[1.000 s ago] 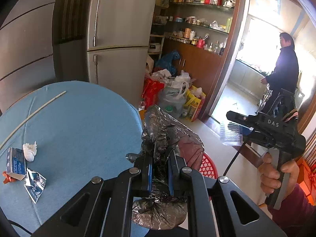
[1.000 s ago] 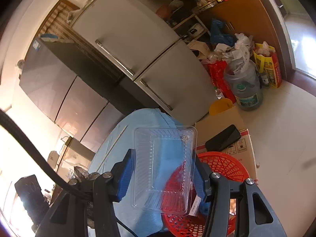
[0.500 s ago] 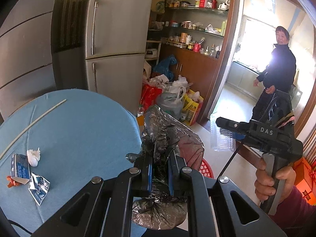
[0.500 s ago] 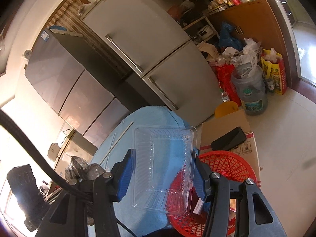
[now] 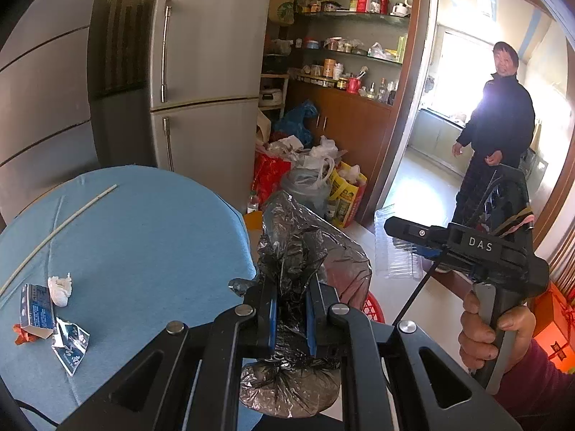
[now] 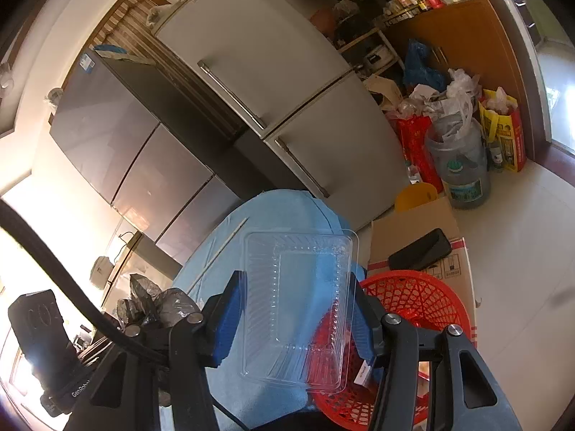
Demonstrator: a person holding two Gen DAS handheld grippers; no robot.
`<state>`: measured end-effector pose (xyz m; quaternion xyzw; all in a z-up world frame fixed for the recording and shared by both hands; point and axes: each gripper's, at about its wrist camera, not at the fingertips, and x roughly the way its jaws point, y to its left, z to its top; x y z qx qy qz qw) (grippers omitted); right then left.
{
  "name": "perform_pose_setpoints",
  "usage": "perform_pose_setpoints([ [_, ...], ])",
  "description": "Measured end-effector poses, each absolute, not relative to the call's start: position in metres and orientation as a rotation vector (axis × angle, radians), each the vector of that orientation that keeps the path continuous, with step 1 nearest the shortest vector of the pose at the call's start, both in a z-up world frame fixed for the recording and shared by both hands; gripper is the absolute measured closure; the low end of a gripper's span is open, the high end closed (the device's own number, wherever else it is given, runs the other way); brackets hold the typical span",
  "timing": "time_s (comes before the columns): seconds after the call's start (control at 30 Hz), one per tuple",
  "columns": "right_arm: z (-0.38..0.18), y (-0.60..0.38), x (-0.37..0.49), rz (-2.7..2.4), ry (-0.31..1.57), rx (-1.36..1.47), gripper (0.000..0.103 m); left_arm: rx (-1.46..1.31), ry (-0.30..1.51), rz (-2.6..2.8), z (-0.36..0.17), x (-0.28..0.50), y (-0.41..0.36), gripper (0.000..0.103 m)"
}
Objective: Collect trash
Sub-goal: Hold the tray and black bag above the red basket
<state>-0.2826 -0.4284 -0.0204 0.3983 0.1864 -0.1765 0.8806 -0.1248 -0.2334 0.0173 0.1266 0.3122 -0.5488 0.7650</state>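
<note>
My left gripper (image 5: 291,314) is shut on a crumpled grey plastic bag (image 5: 305,251), held beside the right edge of the round blue table (image 5: 143,244). The bag (image 6: 158,301) also shows at the left of the right wrist view. My right gripper (image 6: 293,309) is shut on a clear plastic tray (image 6: 298,305), its blue pads pressing both long sides. The tray hangs over the near rim of a red mesh basket (image 6: 413,298) on the floor. On the table lie a white tissue wad (image 5: 60,287), a small blue carton (image 5: 36,310), a torn wrapper (image 5: 70,348) and a thin white stick (image 5: 61,221).
A person in dark clothes (image 5: 496,125) stands in the doorway at right. A cardboard box (image 6: 417,230) with a black phone (image 6: 420,249) sits behind the basket. Bags and a water jug (image 6: 460,158) crowd the floor by the grey fridge (image 5: 205,82).
Both views have tilted slightly. The person in the doorway has turned and stepped a little nearer. Both grips are unchanged.
</note>
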Motion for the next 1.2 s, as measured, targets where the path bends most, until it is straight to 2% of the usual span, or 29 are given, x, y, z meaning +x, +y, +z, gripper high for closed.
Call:
perform_pose_setpoints([
  [0.87,-0.066,-0.469,-0.289,-0.442,0.426,0.948,0.046,0.319,0.83,-1.193,-0.026,-0.076,-0.291,0.09],
  [1.2,-0.077,-0.472,-0.272,-0.439,0.468,0.954,0.046,0.41,0.782,-1.128,-0.039,-0.079,-0.304,0.09],
])
